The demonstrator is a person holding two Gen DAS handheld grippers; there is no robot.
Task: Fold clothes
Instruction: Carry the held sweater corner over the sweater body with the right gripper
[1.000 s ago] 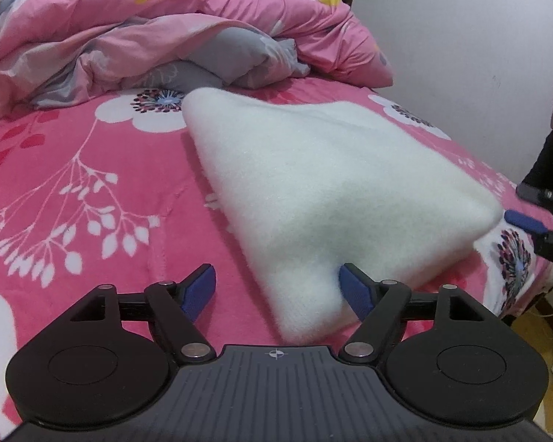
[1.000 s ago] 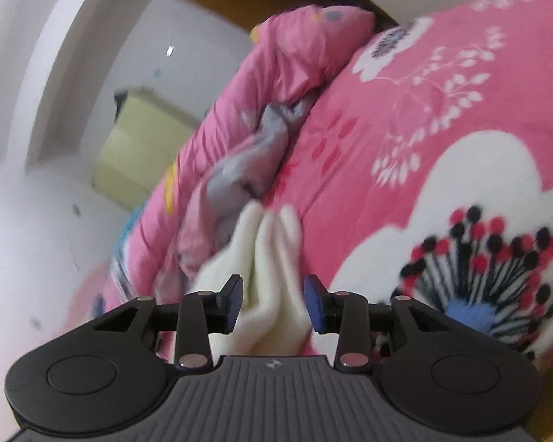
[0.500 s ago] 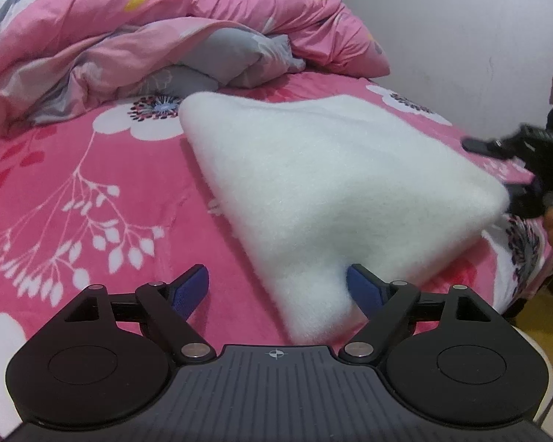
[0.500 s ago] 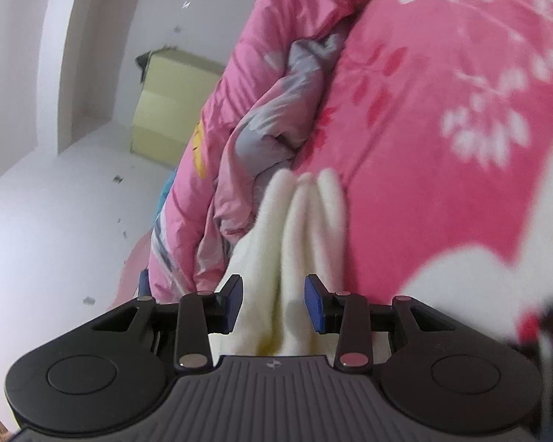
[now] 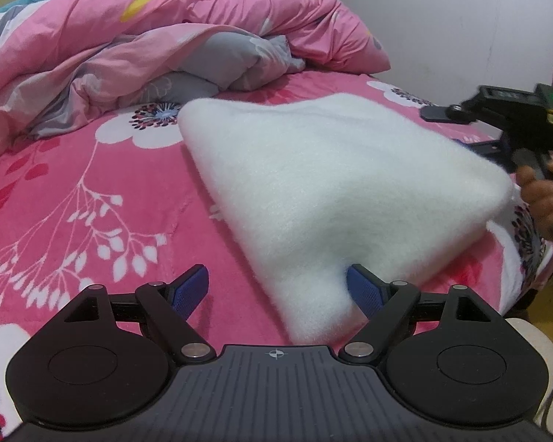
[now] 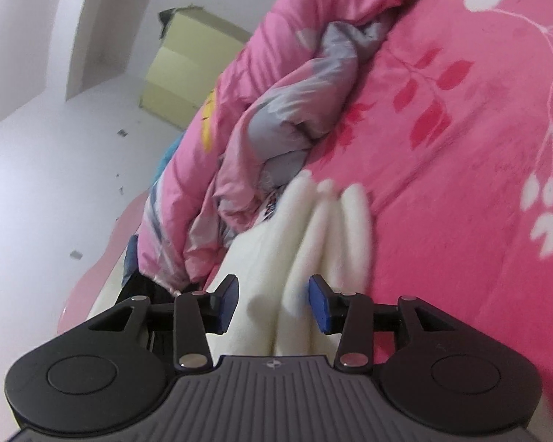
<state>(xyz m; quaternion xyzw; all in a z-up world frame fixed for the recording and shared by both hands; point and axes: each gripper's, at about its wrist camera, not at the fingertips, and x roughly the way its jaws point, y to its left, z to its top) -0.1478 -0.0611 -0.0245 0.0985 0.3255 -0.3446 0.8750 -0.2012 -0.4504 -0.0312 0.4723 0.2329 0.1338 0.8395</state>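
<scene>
Folded white fleece garment (image 5: 324, 184) lying flat on the pink floral bed (image 5: 73, 191), filling the middle of the left wrist view and running up toward 12 o'clock. Left gripper (image 5: 278, 289) down at 6 o'clock with jaws spread wide, near corner of the fleece sitting between the blue pads, right pad (image 5: 363, 289) brushing the fluff, left pad clear of it, so not clamped on anything. Right gripper (image 6: 272, 302) coming in at 3 o'clock in that view, a hand (image 5: 542, 188) wrapped round its handle. From its own camera, stacked fleece edges between the pads, jaws opening, gaps showing on both sides, so no real grip. Crumpled pink and grey duvet (image 5: 158, 48) heaped at 11 o'clock behind the fleece
</scene>
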